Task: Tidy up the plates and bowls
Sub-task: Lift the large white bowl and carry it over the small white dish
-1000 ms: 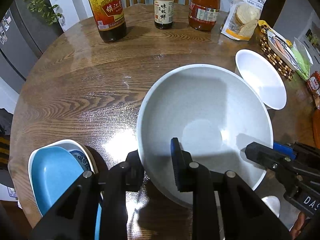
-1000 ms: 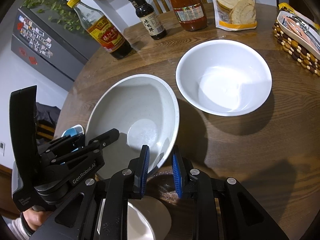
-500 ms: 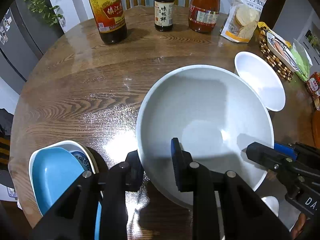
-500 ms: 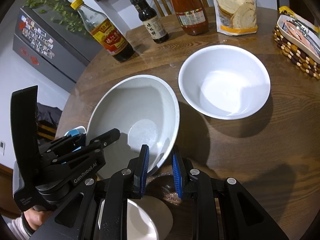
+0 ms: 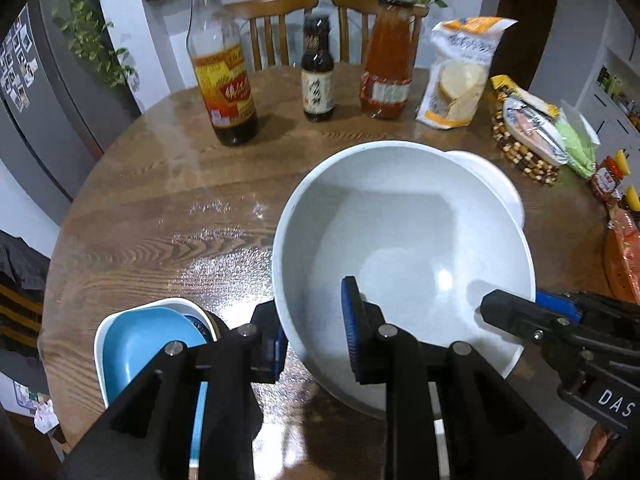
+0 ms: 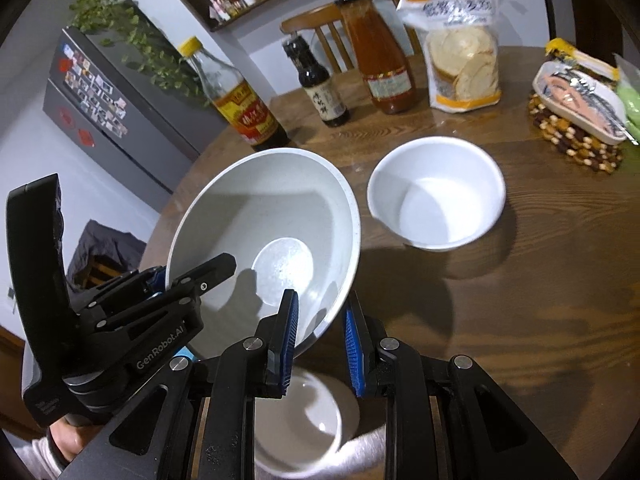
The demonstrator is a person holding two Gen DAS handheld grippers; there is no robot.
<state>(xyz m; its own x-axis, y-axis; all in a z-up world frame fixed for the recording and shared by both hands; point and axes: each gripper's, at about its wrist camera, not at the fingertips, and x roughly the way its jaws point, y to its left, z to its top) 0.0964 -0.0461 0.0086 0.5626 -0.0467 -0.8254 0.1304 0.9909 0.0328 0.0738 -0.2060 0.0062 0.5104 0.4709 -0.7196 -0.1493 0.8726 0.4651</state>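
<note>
A large pale grey bowl point(image 5: 404, 248) is held above the round wooden table by both grippers. My left gripper point(image 5: 312, 340) is shut on its near left rim. My right gripper point(image 6: 322, 338) is shut on its near right rim, and the bowl point(image 6: 264, 236) tilts in the right wrist view. A white bowl point(image 6: 438, 192) sits on the table beyond it, partly hidden in the left wrist view point(image 5: 496, 184). A blue dish point(image 5: 140, 344) lies in a white dish at the near left. A small white bowl point(image 6: 296, 420) is under my right gripper.
Three bottles point(image 5: 226, 84) and a snack bag point(image 5: 460, 80) stand along the far edge of the table point(image 5: 160, 208). A beaded trivet with a food tray point(image 6: 576, 112) and packets sit at the right. Chairs stand behind the table.
Both grippers have lifted the large grey bowl higher and tipped the views up; the bowl now covers part of the white bowl in the left wrist view.
</note>
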